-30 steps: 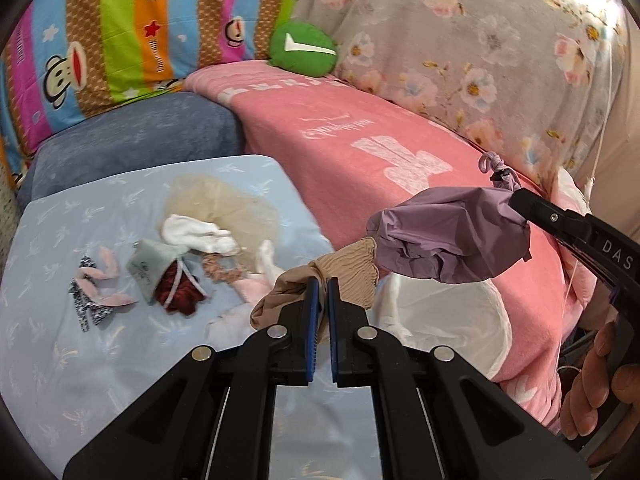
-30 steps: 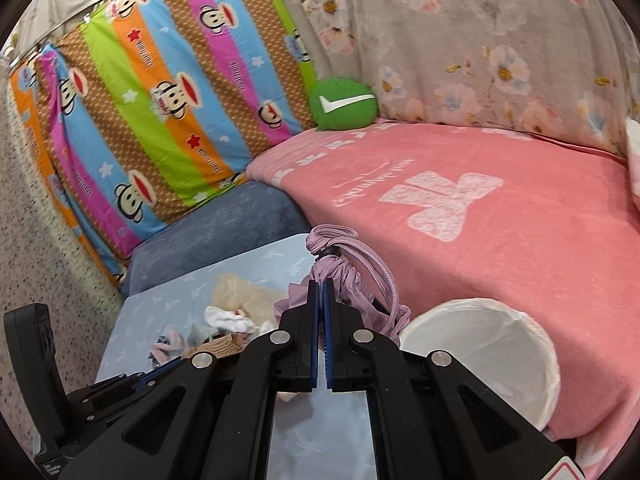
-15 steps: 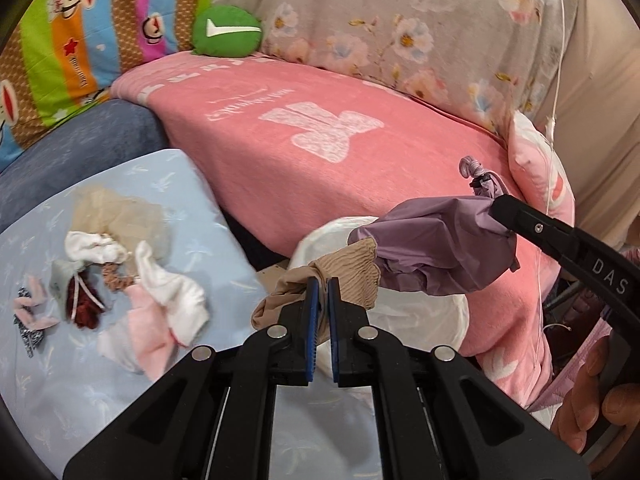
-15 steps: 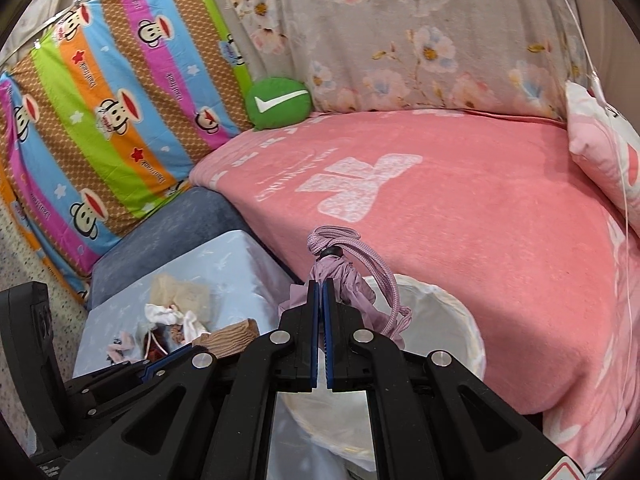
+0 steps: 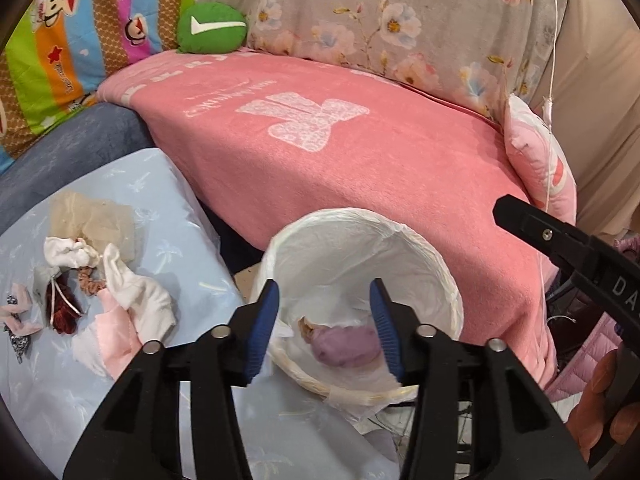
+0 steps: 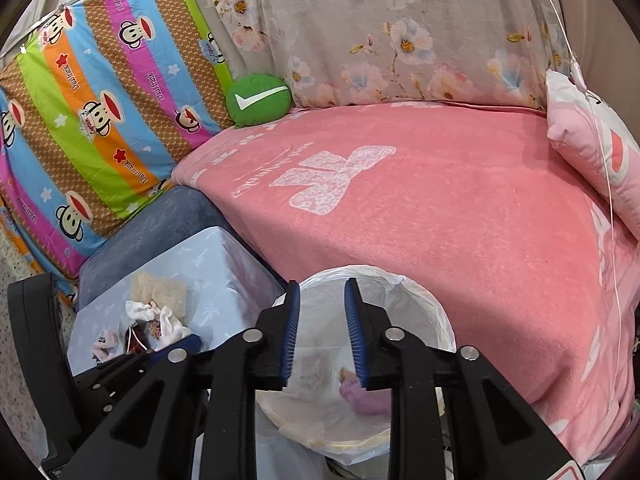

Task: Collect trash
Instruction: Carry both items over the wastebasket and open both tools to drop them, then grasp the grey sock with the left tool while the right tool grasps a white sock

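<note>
A white-lined trash bin [image 5: 448, 276] [image 6: 436, 320] stands between the light-blue table and the pink bed. A purple bag [image 5: 348, 346] [image 6: 366, 396] and a tan cloth piece [image 5: 306, 326] lie inside it. My left gripper [image 5: 324, 332] is open and empty over the bin's near rim. My right gripper [image 6: 322, 336] is open and empty above the bin; its body shows at the right of the left wrist view [image 5: 568, 248]. A pile of cloth scraps [image 5: 120, 304] [image 6: 156, 322] lies on the table, left of both grippers.
The light-blue table [image 5: 168, 208] [image 6: 224, 264] is at the left, with a dark blue seat [image 6: 152, 224] behind it. The pink bed [image 5: 360, 152] [image 6: 440, 216] fills the back and right. A green cushion [image 5: 212, 28] and a pink pillow [image 5: 540, 168] lie on it.
Both grippers have opened over the bin. The purple bag dropped from the right gripper and the tan cloth from the left; both now lie inside the bin.
</note>
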Demonstrator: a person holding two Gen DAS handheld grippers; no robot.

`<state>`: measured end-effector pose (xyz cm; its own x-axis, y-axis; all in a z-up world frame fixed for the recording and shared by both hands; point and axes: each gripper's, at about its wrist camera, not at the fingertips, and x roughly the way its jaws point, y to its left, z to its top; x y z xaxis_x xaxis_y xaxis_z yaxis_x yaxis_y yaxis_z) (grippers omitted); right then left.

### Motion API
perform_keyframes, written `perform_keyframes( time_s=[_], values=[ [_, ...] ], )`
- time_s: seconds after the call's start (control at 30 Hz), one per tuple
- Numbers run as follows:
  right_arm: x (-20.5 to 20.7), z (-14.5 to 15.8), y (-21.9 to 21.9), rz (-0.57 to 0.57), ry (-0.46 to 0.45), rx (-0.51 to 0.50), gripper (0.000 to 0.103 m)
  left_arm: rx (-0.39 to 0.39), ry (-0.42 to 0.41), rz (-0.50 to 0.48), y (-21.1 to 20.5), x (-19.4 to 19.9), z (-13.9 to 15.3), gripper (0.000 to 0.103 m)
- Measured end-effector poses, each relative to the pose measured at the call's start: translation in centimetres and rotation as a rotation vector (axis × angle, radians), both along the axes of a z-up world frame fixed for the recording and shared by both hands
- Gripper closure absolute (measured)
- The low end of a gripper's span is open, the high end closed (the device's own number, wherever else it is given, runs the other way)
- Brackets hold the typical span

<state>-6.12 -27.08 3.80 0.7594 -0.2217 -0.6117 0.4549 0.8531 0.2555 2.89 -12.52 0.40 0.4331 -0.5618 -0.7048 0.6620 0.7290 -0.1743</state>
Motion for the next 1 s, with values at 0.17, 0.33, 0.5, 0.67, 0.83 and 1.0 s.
perform_keyframes(
  time_s=[0.17,0.33,0.5,0.67,0.83,1.0],
  values=[
    [0.6,-0.3,0.9,0.028,0.01,0.003,0.073,0.012,-0.004,0.036,0.9,0.4,0.0,0.056],
    [1.5,-0.5,2.4,0.068,0.021,0.0,0.071,0.022,-0.002,0.078,2.3,0.9,-0.3,0.056],
    [2.4,-0.8,3.9,0.105,0.031,-0.003,0.068,0.03,0.0,0.119,3.9,1.5,-0.5,0.056],
    [3.5,-1.3,5.6,0.147,0.048,-0.002,0.066,0.038,0.016,0.179,6.0,2.5,-1.0,0.046],
    [4.8,-1.7,7.5,0.19,0.064,-0.004,0.066,0.043,0.037,0.243,8.5,3.5,-1.7,0.039],
    [6.1,-2.4,9.2,0.228,0.083,-0.001,0.066,0.053,0.06,0.301,10.9,4.5,-2.6,0.039]
  ],
)
